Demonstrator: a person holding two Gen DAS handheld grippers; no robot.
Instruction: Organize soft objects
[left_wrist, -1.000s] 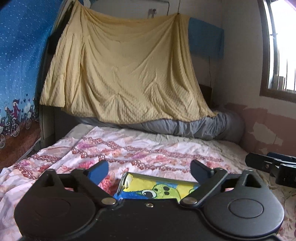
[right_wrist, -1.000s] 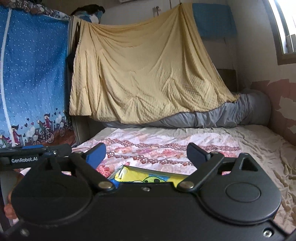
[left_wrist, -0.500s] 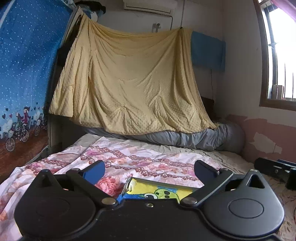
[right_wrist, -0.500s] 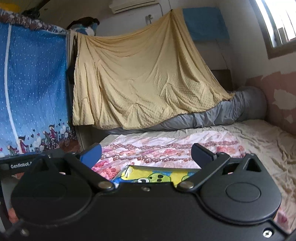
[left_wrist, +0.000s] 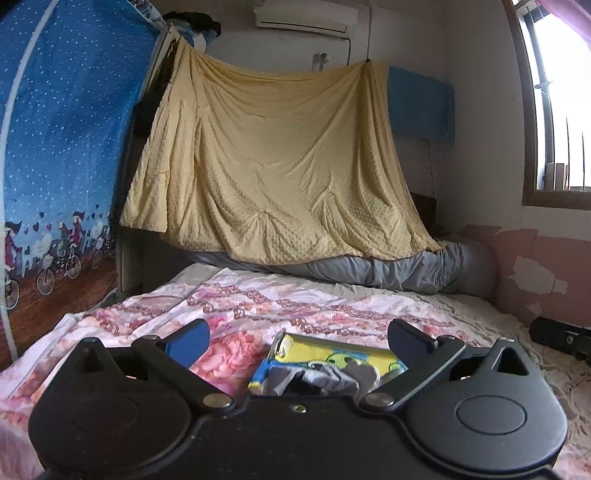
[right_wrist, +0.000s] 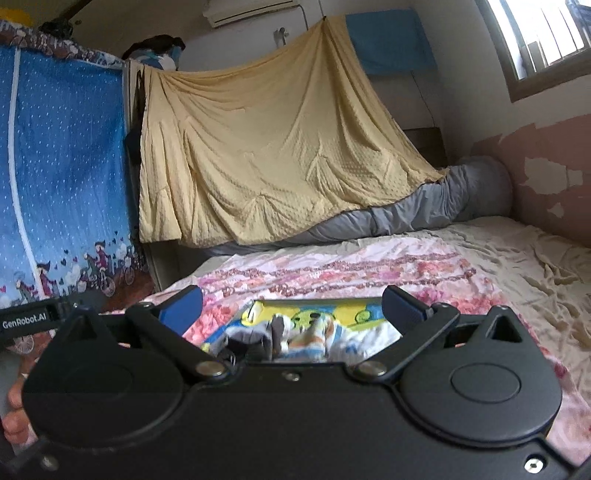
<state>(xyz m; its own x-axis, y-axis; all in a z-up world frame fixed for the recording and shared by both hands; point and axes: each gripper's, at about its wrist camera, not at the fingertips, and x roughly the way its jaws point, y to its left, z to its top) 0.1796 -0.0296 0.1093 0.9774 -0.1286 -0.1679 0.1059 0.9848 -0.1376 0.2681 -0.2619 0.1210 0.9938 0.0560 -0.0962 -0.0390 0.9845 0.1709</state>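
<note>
Clothing lies bunched in a cartoon-printed box just ahead of and between the spread jaws of the left gripper; the right gripper, jaws also apart and empty, faces the same heap. Closing blind could pinch several layers or the box rim, dragging the box across the floral bedspread. Farther off, the yellow blanket hangs over a grey quilt, well clear.

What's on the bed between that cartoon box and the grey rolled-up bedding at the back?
Only the pink floral sheet lies between the cartoon box and the grey bedding roll; both views show it.
</note>
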